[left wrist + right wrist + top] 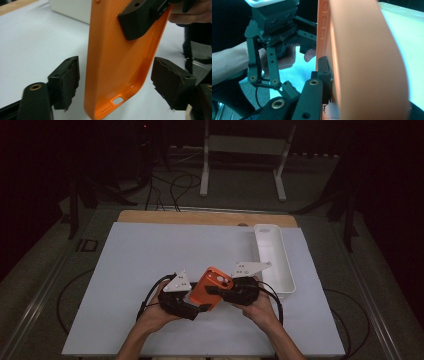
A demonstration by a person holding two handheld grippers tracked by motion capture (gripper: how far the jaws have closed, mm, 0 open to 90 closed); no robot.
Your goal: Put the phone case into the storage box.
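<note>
My right gripper [214, 291] clamps the orange phone case [211, 288] upright above the table [125, 270]; my left gripper [115, 83] straddles its lower end, pads not yet touching, ready to share the hold.

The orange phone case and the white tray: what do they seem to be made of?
Orange phone case: probably soft silicone or rubbery plastic, matte; its inner face shows a fine moulded grid and neat cut-outs at the bottom edge. White tray: likely hard plastic, smooth, slightly glossy, with thin even walls and rounded corners. Neither can be confirmed by look alone.
</note>
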